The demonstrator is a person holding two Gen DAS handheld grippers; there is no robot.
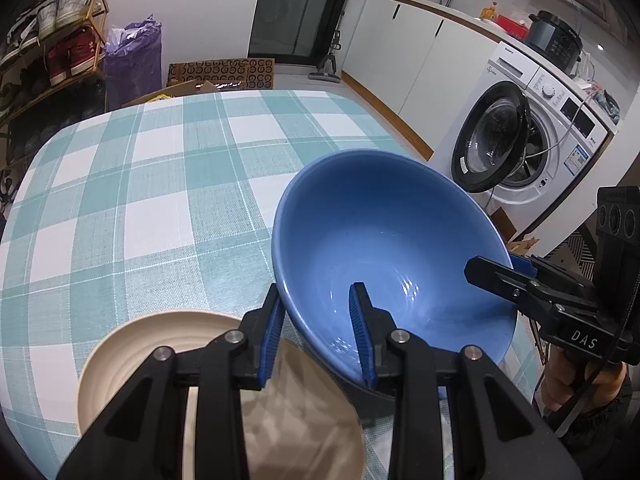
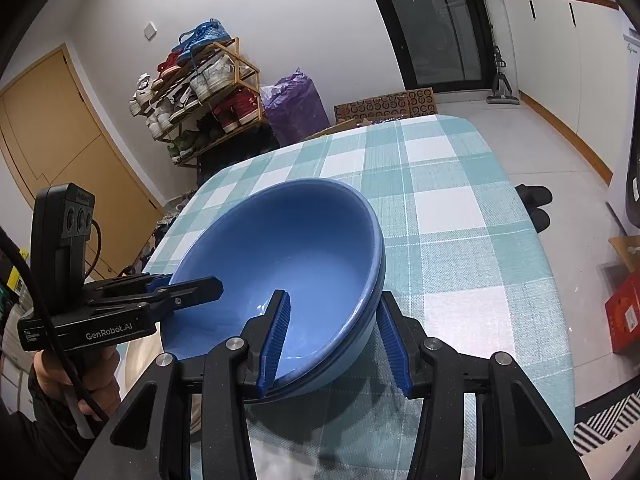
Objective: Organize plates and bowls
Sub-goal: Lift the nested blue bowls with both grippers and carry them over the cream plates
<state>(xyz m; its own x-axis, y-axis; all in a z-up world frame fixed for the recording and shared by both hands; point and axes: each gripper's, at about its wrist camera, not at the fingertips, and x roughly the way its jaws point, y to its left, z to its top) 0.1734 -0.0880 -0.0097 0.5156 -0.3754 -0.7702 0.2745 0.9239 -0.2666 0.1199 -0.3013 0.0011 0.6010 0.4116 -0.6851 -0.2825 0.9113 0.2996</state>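
A blue bowl (image 1: pixel 380 240) hangs tilted over the checked table (image 1: pixel 160 200), held by its rim from two sides. My left gripper (image 1: pixel 318 336) is shut on the near rim, one pad outside the wall and one inside. My right gripper (image 1: pixel 508 268) clamps the opposite rim. In the right wrist view the blue bowl (image 2: pixel 288 248) seems nested in a paler blue one, with my right gripper (image 2: pixel 334 340) shut across the wall and my left gripper (image 2: pixel 180 284) on the far rim. A cream plate (image 1: pixel 132 352) lies below my left gripper.
The table (image 2: pixel 460 220) ends just right of the bowl. A washing machine (image 1: pixel 520 140) with its door open stands beyond that edge. A shoe rack (image 2: pixel 200 92), a purple bag (image 2: pixel 292 104) and cardboard boxes (image 2: pixel 384 106) stand past the far end. Black slippers (image 2: pixel 534 204) lie on the floor.
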